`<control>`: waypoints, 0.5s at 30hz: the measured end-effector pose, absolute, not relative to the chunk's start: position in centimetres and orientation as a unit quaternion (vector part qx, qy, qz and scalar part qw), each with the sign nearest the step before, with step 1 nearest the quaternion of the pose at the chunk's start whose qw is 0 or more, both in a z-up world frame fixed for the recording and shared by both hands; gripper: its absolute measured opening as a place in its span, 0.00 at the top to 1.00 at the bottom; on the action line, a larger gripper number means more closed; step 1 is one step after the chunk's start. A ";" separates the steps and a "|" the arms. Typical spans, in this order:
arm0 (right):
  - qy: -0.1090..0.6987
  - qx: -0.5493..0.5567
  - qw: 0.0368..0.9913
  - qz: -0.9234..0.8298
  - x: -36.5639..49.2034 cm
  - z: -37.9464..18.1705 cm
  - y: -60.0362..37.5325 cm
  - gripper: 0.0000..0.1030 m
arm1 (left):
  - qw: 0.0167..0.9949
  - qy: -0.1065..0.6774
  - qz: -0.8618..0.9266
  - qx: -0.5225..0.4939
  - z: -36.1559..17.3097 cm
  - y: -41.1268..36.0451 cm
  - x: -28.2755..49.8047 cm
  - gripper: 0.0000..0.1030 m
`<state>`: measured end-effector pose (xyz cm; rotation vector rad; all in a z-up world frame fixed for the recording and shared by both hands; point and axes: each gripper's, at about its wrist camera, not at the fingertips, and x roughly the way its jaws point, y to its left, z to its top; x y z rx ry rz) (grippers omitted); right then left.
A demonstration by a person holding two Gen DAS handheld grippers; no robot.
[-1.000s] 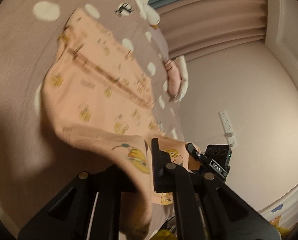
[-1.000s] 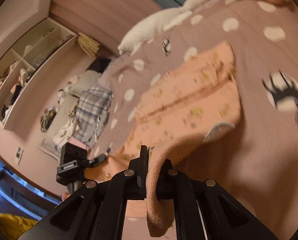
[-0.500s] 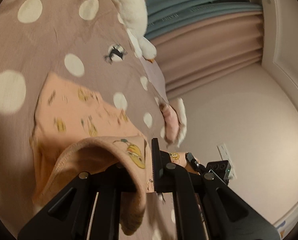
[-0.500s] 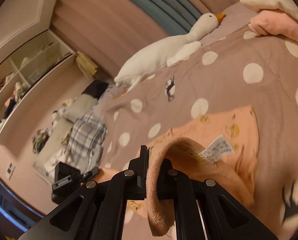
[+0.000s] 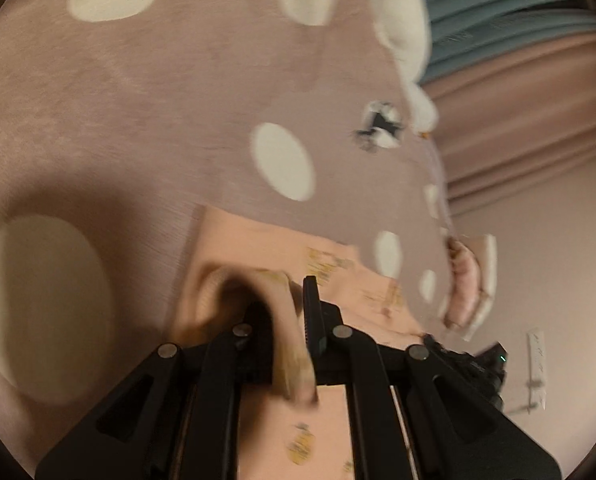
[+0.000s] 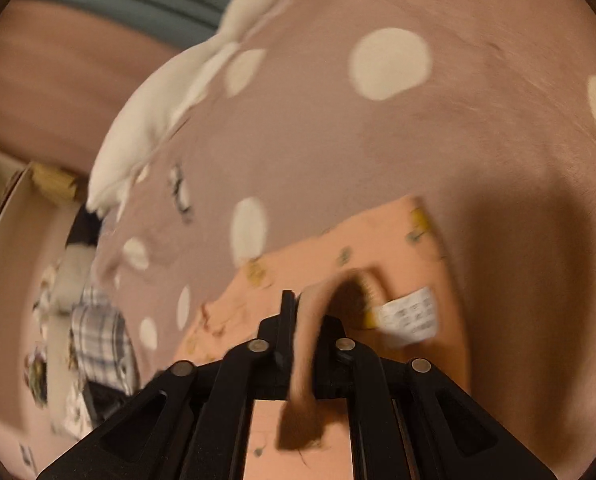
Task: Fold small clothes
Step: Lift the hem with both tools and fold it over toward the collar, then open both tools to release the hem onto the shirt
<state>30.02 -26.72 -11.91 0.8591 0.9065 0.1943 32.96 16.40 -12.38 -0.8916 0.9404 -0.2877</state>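
Two views, both motion-blurred, one garment:
Left wrist, claw: left gripper [image 5: 295,312] is pinched down tight, jaws nearly together, with a thick rolled edge of the peach garment [image 5: 257,248] squeezed between them
Left wrist, cloth in the jaws: the clamped edge curls up and over from the left side and hangs down past the fingers toward the camera, a dark hollow showing under the fold
Left wrist, garment: the rest of it lies flat on the dotted bedspread [image 5: 177,120], right in front of the claw, small yellow prints scattered across it
Left wrist, surroundings: white plush goose [image 5: 402,24] up at the far edge of the bed, pink bundle [image 5: 466,280] off to the right, curtains [image 5: 518,92] behind
Right wrist, claw: right gripper [image 6: 304,320] is likewise clenched, fingers close, gripping a band of that peach garment [image 6: 338,240]
Right wrist, cloth in the jaws: the band arches out of the jaws to the right and drapes back down between the fingers, its loose end dangling near the camera
Right wrist, care label: white tag [image 6: 410,316] just right of the claw, on the folded-over part
Right wrist, garment: flat on the dotted bedspread [image 6: 418,140] ahead of the gripper
Right wrist, surroundings: plush goose [image 6: 177,92] along the left edge of the bed, plaid cloth [image 6: 101,332] lower left on the floor side
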 end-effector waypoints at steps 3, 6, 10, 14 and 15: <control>0.415 0.406 0.812 0.063 30.0 -11.6 -28.7 0.87 | 0.792 0.444 -0.117 -0.403 -12.3 17.4 33.3 0.90; 0.392 0.365 0.844 0.034 28.9 -9.7 -30.1 0.74 | 0.812 0.446 -0.099 -0.363 -10.8 18.0 33.1 0.87; 0.379 0.257 0.881 0.117 26.1 -7.2 -28.2 0.74 | 0.851 0.427 -0.099 -0.287 -8.1 17.8 30.8 0.73; 0.407 0.124 0.889 0.169 23.3 -7.2 -23.9 0.78 | 0.865 0.421 -0.165 -0.219 -6.6 15.1 27.5 0.74; 0.417 0.109 0.885 0.176 23.1 -7.7 -23.2 0.80 | 0.862 0.431 -0.181 -0.197 -6.8 13.9 27.2 0.75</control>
